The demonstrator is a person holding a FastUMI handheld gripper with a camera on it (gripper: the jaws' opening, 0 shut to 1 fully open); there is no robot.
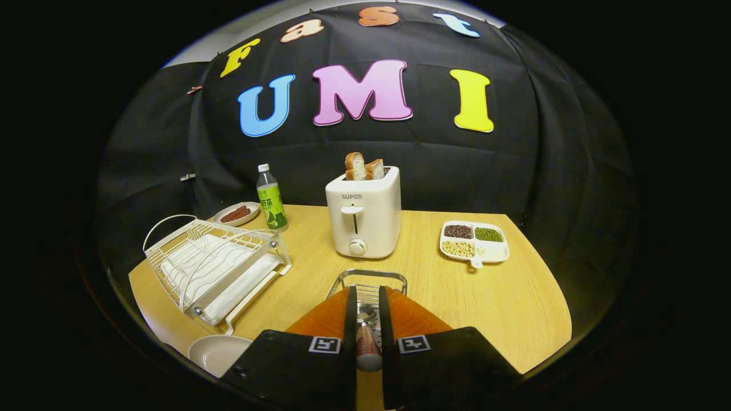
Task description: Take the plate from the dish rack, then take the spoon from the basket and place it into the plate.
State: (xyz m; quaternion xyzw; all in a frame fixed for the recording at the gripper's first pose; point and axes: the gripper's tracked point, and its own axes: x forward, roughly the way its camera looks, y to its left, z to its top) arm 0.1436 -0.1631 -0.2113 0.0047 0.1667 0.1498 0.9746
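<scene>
**Spoon in grip, plate to the left**

Gripper (366, 319): fingers pinching the spoon (367, 337), its long axis along them, bowl forward over the basket (369, 281). Plate (216, 353): on the tabletop's near left edge, left of the fingers, just before the rack (214, 267). Judged next: carry the spoon left and back.

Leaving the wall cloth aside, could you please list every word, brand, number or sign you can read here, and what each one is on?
"SUPOR": brand on the front of the toaster, above its lever.
Bottle: the label has printing, too small to read.
Claw, closed on the spoon handle: two square black-and-white pattern markers, no words.
Nothing else carries text.
</scene>
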